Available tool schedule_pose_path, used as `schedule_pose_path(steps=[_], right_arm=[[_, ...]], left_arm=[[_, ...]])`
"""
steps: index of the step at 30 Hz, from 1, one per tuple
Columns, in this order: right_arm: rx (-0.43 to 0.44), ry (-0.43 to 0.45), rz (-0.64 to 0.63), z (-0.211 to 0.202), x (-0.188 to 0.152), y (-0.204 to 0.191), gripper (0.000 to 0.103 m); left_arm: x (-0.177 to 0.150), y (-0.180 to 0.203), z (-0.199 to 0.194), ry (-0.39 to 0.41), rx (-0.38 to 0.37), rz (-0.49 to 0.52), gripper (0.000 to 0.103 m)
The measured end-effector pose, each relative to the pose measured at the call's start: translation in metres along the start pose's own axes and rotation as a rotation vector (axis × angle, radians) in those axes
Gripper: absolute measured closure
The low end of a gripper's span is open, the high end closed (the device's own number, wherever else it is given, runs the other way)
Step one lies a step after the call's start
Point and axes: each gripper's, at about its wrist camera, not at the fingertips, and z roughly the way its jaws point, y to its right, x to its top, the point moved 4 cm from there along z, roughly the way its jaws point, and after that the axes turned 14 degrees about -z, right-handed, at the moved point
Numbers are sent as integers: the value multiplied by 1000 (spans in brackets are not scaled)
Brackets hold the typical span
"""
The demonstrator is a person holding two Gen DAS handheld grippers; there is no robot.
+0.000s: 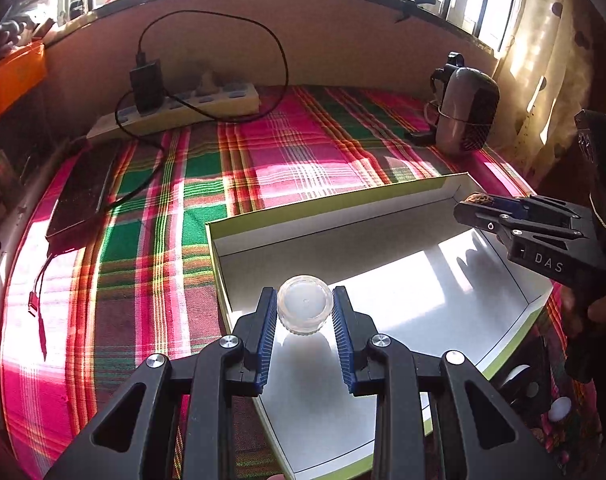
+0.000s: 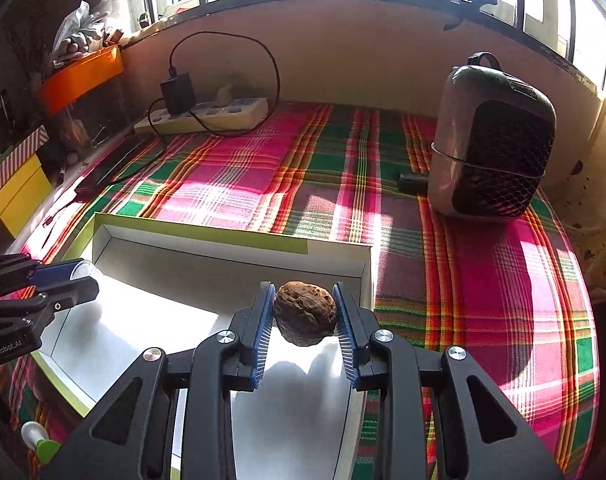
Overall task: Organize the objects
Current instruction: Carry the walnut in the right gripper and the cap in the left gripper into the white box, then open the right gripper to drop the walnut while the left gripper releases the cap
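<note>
- Left gripper [image 1: 305,312], lower centre of the left wrist view: its blue pads are pinching a small clear plastic jar [image 1: 305,309] by the sides, hanging over the near left part of the white box [image 1: 387,216].
- Jar, as a judgement: light, stiff and smooth-walled, so likely slippery; the ribbed band at its lower edge is looking like the surest place to hold.
- Right gripper [image 2: 305,314], lower centre of the right wrist view: its pads are pinching a brown walnut [image 2: 305,312] across its width, above the box's right side.
- Walnut, as a judgement: light, hard, rough-shelled, gripping well but prone to rolling.
- Plaid cloth [image 1: 263,160] is covering the desk beyond the box.
- Power strip [image 1: 191,106] with charger is lying at the far left; a grey heater [image 2: 491,140] is standing at the far right.
- Only the right wrist view is showing the orange bin [image 2: 81,76] at upper left; only the left wrist view is showing the dark tablet [image 1: 83,196] flat at left.
</note>
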Motion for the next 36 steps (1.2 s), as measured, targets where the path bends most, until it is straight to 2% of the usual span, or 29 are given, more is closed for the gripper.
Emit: schedule_pose_path(steps=[10,15,36], right_arm=[[-17,-24,-29,11,5,-2,72],[-52,-36,-71,14,6,-8,72],[-94,-56,-118,20,8,-12,71]], left_arm=[[7,0,5,18,23,19,77],[8,3,8,35,69,50,77],[11,1,9,38,63,39,77]])
